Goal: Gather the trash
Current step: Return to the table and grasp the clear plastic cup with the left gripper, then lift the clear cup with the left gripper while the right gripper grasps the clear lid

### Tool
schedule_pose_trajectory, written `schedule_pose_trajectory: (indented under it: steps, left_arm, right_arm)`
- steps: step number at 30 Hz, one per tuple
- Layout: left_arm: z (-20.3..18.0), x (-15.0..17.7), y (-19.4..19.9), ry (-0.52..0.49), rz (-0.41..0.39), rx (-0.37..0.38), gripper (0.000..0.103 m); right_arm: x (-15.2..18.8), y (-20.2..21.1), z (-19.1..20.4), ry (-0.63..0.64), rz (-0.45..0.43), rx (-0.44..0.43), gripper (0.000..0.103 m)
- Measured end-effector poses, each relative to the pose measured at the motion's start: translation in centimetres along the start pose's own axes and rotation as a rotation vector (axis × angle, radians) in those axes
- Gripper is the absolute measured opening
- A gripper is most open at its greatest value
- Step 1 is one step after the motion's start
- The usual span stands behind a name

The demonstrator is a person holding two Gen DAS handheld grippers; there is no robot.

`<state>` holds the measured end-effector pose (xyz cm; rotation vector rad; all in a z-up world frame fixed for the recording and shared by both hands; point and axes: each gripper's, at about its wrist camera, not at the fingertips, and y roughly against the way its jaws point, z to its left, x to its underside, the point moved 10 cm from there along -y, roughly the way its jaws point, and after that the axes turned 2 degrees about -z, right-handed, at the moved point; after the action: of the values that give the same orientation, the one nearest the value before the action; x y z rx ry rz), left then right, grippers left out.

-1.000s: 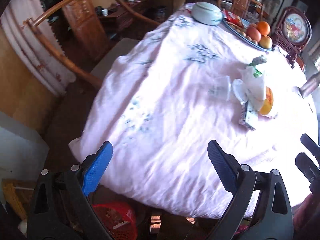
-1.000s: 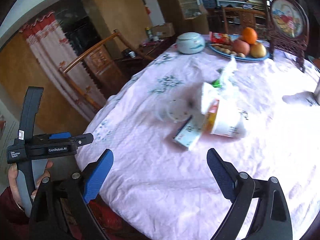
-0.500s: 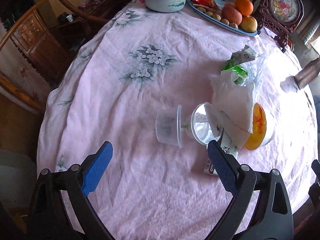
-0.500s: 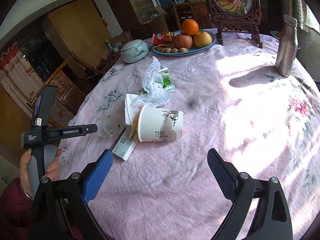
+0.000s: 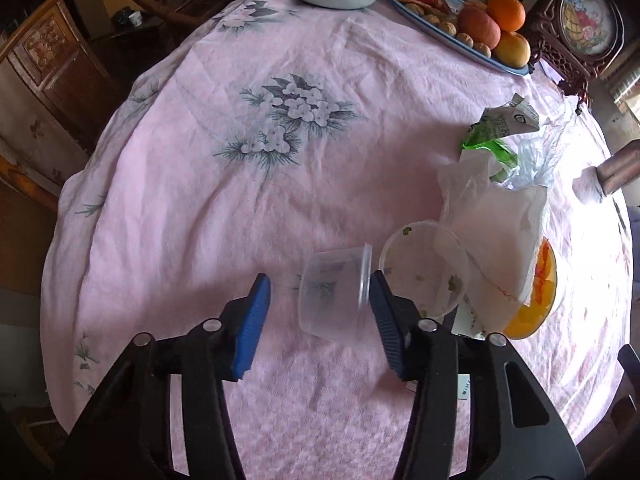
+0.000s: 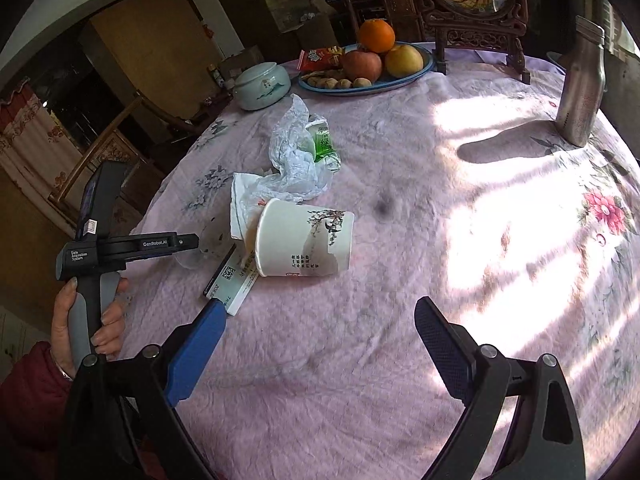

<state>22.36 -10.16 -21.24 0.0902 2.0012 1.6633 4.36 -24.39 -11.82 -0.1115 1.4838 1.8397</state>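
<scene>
A clear plastic cup (image 5: pixel 332 292) lies on its side on the pink tablecloth (image 5: pixel 240 200). My left gripper (image 5: pixel 318 284) points down around it with its jaws closing. The right pad touches the cup's rim and the left pad stands apart from it. A clear lid (image 5: pixel 424 268), a white tissue (image 5: pixel 496 220), a plastic bag (image 5: pixel 536 160) and a green carton (image 5: pixel 488 140) lie just beyond. In the right wrist view, a white paper cup (image 6: pixel 304 240) lies tipped over next to a small flat box (image 6: pixel 228 284). My right gripper (image 6: pixel 320 316) hangs open in front of them, holding nothing.
A blue plate of fruit and nuts (image 6: pixel 416 72), a pale lidded jar (image 6: pixel 262 84), a framed picture stand (image 6: pixel 472 28) and a metal bottle (image 6: pixel 580 84) stand at the far side. Wooden chairs (image 5: pixel 52 60) flank the table's left. A hand (image 6: pixel 108 320) grips the left tool's handle.
My left gripper moved in over the table onto the clear cup, and its jaws narrowed from wide open. My right gripper swung toward the table's middle, then held still.
</scene>
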Motion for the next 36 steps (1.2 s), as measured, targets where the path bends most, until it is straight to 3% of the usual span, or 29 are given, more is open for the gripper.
schedule_pose_trajectory:
  steps: [1, 3, 12, 18, 26, 36]
  left_arm:
    - [-0.1, 0.4, 0.2, 0.004, 0.003, 0.006, 0.037]
    - [-0.1, 1.3, 0.7, 0.014, 0.006, 0.011, 0.036]
    - [3.0, 5.3, 3.5, 0.061, 0.014, -0.051, 0.036]
    - [6.0, 8.3, 5.0, 0.145, 0.029, -0.084, 0.036]
    - [7.2, 10.5, 4.1, 0.185, 0.044, -0.109, 0.039]
    - [7.6, 11.1, 2.9, 0.229, 0.064, -0.108, 0.04]
  right_arm:
    - [0.0, -0.1, 0.4, 0.013, 0.004, -0.007, 0.094]
    - [-0.1, -0.4, 1.2, 0.038, 0.007, -0.022, 0.094]
    - [-0.4, -2.3, 5.0, 0.104, 0.036, -0.104, 0.094]
    - [-1.4, -4.5, 9.5, 0.218, 0.048, -0.169, 0.093]
    - [-2.8, -8.5, 14.8, 0.39, 0.084, -0.226, 0.09]
    - [-4.2, -14.4, 15.1, 0.519, 0.113, -0.144, 0.081]
